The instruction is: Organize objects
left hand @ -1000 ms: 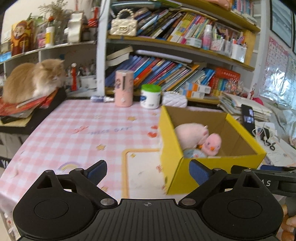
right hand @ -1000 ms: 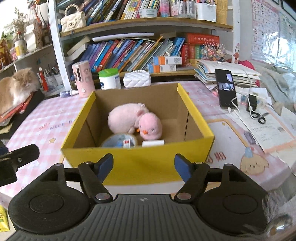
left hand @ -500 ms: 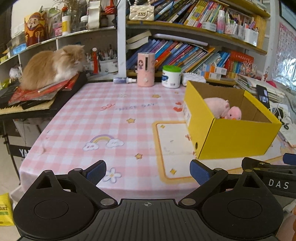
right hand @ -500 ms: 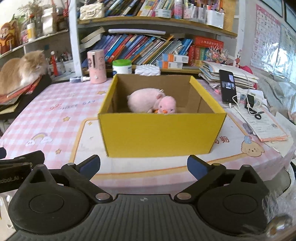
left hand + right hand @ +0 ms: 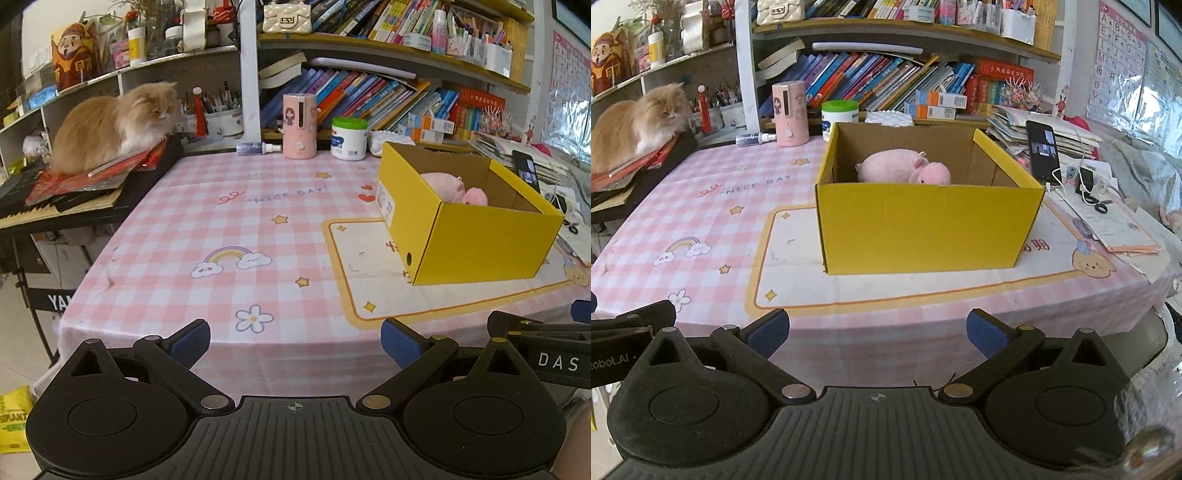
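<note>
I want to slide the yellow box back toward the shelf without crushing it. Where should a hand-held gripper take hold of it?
Grip the top edge of the yellow box's near wall, coming down from above and pinching the thin cardboard. The box is likely too wide to span, but its top is open and that rim is bare; the pink plush toys lie toward the back, clear of it.
</note>
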Action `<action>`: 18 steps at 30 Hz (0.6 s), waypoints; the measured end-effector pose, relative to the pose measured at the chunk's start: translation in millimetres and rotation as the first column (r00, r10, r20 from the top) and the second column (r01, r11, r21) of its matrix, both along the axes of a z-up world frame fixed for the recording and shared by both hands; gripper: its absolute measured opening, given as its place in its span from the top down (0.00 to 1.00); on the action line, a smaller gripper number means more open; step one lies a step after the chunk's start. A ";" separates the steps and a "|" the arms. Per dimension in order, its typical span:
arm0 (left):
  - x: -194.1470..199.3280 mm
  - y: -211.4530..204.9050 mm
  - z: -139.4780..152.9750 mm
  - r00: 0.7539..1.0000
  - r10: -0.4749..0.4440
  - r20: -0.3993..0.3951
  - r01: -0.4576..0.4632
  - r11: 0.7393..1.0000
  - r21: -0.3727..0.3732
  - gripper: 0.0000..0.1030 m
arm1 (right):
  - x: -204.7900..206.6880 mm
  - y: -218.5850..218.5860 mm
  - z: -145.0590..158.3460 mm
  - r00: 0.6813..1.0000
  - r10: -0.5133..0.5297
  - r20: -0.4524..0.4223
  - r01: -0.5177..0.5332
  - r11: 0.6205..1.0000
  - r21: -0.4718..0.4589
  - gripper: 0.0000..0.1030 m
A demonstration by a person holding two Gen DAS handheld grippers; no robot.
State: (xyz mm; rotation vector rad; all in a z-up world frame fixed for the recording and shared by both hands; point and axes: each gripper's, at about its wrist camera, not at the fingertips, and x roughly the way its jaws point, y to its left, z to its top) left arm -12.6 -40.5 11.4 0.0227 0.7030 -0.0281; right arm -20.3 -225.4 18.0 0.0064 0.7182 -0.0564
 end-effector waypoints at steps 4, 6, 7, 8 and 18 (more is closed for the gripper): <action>-2.0 5.0 -3.0 1.000 0.018 -0.010 -0.017 1.000 0.012 0.02 | -2.2 8.9 -2.8 1.000 0.006 -0.011 -0.006 1.000 -0.010 0.00; -1.9 6.8 -5.2 0.999 0.029 -0.020 -0.029 0.999 0.020 0.02 | -2.7 13.3 -4.9 1.000 0.007 -0.022 -0.007 1.000 -0.014 0.00; -2.1 7.6 -6.3 0.999 0.034 -0.024 -0.033 0.999 0.022 0.02 | -2.7 15.3 -6.0 1.000 0.005 -0.029 -0.006 1.000 -0.019 0.00; -2.2 8.2 -7.1 0.999 0.037 -0.028 -0.036 0.999 0.023 0.02 | -1.8 17.1 -6.7 0.999 0.006 -0.034 -0.006 1.000 -0.023 0.00; -1.7 14.0 -7.3 0.998 0.056 -0.032 -0.055 0.998 0.027 0.02 | -1.8 28.7 -8.7 0.999 0.003 -0.038 -0.005 0.999 -0.040 0.00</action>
